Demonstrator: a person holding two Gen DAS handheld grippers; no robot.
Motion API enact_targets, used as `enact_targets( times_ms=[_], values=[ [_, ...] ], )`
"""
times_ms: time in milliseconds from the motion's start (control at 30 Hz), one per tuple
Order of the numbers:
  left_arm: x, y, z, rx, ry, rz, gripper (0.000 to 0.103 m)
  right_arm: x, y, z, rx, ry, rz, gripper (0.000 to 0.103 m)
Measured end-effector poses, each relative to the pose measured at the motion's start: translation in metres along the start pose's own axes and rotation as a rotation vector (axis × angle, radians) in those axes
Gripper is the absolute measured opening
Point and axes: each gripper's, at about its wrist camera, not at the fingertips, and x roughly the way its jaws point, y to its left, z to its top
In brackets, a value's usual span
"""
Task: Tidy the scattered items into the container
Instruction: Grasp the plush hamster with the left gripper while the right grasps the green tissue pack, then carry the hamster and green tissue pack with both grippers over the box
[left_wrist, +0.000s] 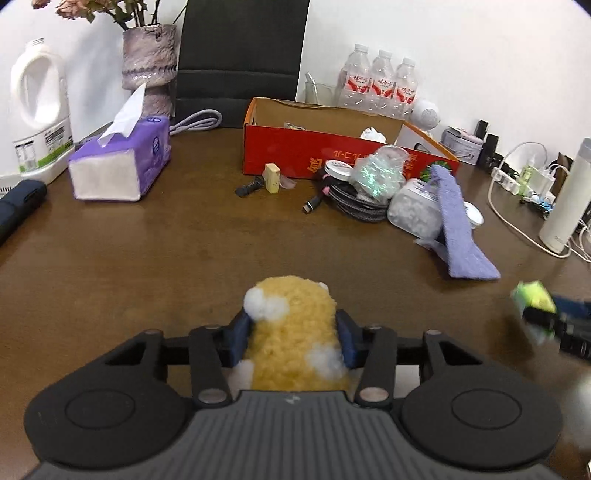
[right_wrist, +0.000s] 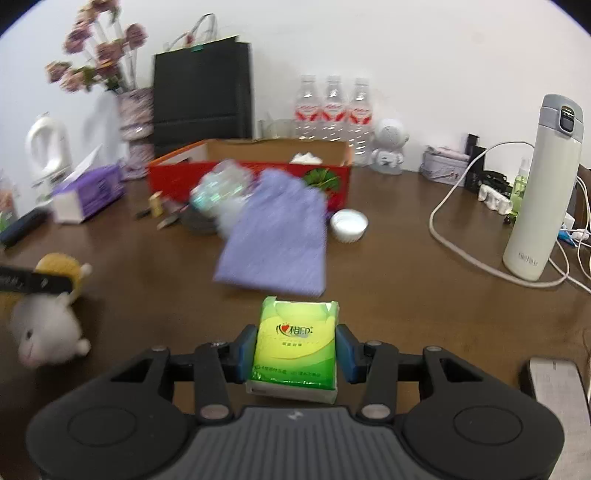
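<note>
The left claw (left_wrist: 293, 332) is clenched on a yellow plush toy (left_wrist: 293, 332), its blue pads pressed into the fleece on both flanks, so the soft body bulges between them. The toy's long axis runs straight away from the camera, toward the red cardboard box (left_wrist: 332, 155) at the far middle of the desk (left_wrist: 147, 251); in the right wrist view its white head end shows nearest the near edge. Gripping across the narrow waist looks like the sensible choice for something this squashy.

The right claw (right_wrist: 293, 349) is grasping a green pocket tissue pack (right_wrist: 295, 350), pads on its two long sides, the pack's long axis likewise pointing at the box and its printed face up. Holding it by the sides probably keeps it flat for dropping in.

Between both claws and the box lie a purple cloth (right_wrist: 277, 236), a coiled cable (left_wrist: 351, 203) and a white lid (right_wrist: 349, 224), still scattered.
</note>
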Motion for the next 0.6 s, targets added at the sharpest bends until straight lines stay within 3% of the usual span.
enact_targets(
  times_ms=[100, 167, 200, 267, 300, 367, 400, 433, 533, 600],
  values=[
    [-0.016, -0.008, -0.015, 0.038, -0.007, 0.028, 0.052, -0.013, 0.015, -0.011, -0.034, 0.007, 0.034, 0.045],
    [-0.022, -0.014, -0.020, 0.065, -0.016, 0.053, 0.061, -0.016, 0.022, -0.014, -0.049, 0.011, 0.044, 0.046],
    [-0.021, -0.015, -0.022, 0.069, -0.023, 0.056, 0.071, -0.015, 0.025, -0.015, -0.044, 0.010, 0.058, 0.049],
    [-0.018, -0.017, -0.024, 0.065, -0.024, 0.065, 0.068, -0.014, 0.029, -0.017, -0.043, 0.013, 0.079, 0.057],
    [-0.017, -0.017, -0.026, 0.053, -0.026, 0.066, 0.056, -0.012, 0.031, -0.017, -0.045, 0.014, 0.076, 0.061],
    [-0.018, -0.017, -0.027, 0.032, -0.045, 0.066, 0.052, -0.008, 0.030, -0.017, -0.036, 0.028, 0.069, 0.060],
    [-0.020, -0.018, -0.029, 0.029, -0.055, 0.062, 0.051, -0.007, 0.028, -0.017, -0.033, 0.033, 0.073, 0.056],
    [-0.023, -0.019, -0.031, 0.017, -0.068, 0.057, 0.051, -0.006, 0.028, -0.018, -0.035, 0.042, 0.076, 0.043],
    [-0.034, -0.026, -0.041, 0.003, -0.098, 0.022, 0.050, -0.011, 0.030, -0.020, -0.054, 0.036, 0.083, 0.043],
    [-0.048, -0.032, -0.047, 0.002, -0.146, 0.030, 0.050, -0.024, 0.032, -0.020, -0.038, -0.014, 0.084, 0.043]
  ],
)
